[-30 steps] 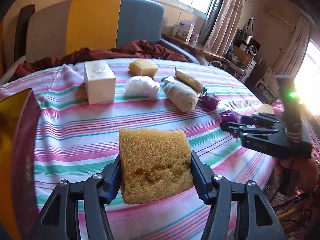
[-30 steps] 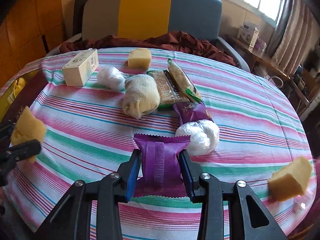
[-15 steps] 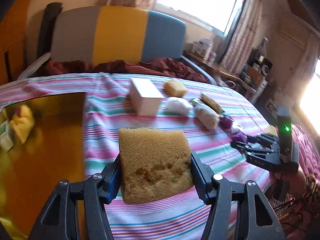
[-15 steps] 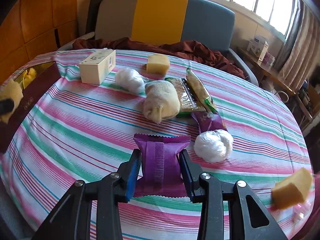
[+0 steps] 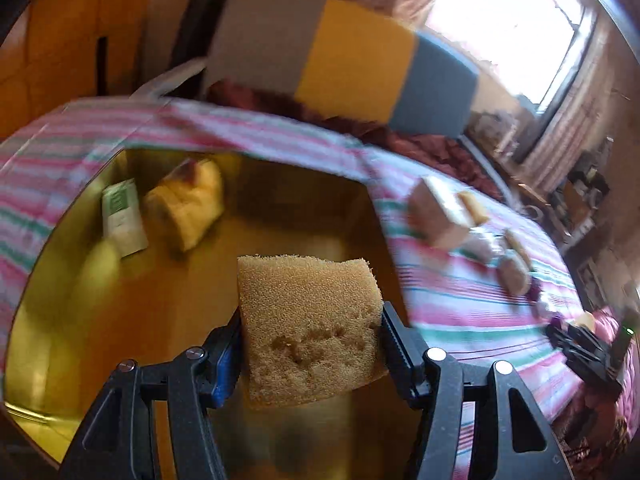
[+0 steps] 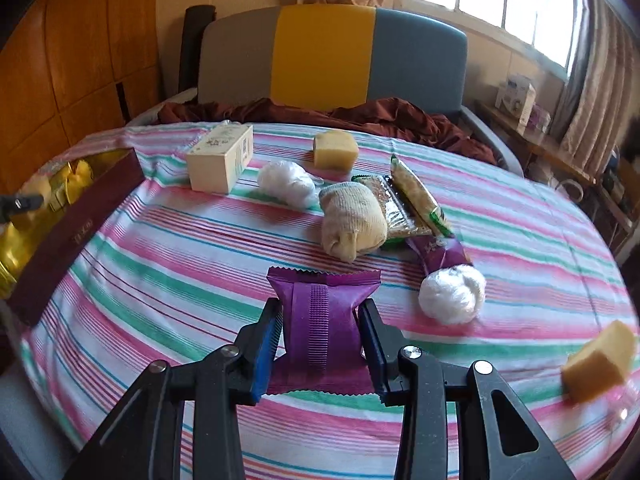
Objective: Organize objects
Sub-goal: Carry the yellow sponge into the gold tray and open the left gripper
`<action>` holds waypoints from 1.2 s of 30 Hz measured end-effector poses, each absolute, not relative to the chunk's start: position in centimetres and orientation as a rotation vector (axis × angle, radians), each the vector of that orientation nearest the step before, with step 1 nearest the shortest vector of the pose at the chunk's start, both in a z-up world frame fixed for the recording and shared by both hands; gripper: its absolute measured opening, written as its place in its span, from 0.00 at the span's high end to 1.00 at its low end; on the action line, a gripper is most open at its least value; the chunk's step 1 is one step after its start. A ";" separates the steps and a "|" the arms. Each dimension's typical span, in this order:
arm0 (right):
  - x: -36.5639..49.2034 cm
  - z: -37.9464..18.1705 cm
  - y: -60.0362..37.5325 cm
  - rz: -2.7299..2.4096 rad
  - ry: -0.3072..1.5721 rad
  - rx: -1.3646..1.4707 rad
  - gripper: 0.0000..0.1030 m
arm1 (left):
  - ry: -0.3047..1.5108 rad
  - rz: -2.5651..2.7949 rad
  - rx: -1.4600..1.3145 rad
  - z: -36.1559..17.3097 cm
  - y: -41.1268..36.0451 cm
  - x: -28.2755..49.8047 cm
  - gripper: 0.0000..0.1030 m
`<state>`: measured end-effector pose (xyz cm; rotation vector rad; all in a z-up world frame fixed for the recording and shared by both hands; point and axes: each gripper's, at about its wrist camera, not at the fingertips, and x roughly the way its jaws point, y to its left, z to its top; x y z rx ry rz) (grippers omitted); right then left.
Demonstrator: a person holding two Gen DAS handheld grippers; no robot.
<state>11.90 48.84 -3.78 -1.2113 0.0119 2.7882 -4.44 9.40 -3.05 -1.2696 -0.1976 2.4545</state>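
Note:
My left gripper [image 5: 310, 332] is shut on a tan sponge [image 5: 308, 320] and holds it above the gold-lined box [image 5: 100, 300]. In that box lie a yellow bundle [image 5: 188, 208] and a small green-white packet [image 5: 122, 216]. My right gripper [image 6: 320, 328] is shut on a purple snack packet [image 6: 322, 320] above the striped tablecloth [image 6: 180, 264]. In the right wrist view the box [image 6: 76, 232] stands at the table's left edge, with part of the left gripper at the far left.
On the table lie a cream carton [image 6: 220, 158], a yellow sponge [image 6: 334, 154], two white plastic balls [image 6: 286, 182] [image 6: 452, 290], a rolled sock [image 6: 352, 220], cracker packets [image 6: 416, 192], another purple packet [image 6: 438, 250] and a sponge [image 6: 600, 360] at the right edge. A sofa stands behind.
My left gripper has swung left with the sponge, from over the tablecloth to over the gold box. My right gripper holds the purple packet and has shifted slightly.

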 end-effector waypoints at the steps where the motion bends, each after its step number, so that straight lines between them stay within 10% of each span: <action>1: 12.0 -3.6 48.7 2.787 0.032 -1.206 0.61 | -0.218 2.461 -1.293 -3.4 8.6 -4.9 0.40; 36: 7.5 -0.1 31.5 3.087 0.078 -1.261 0.61 | -0.494 2.612 -1.344 -4.0 -2.9 -9.1 0.21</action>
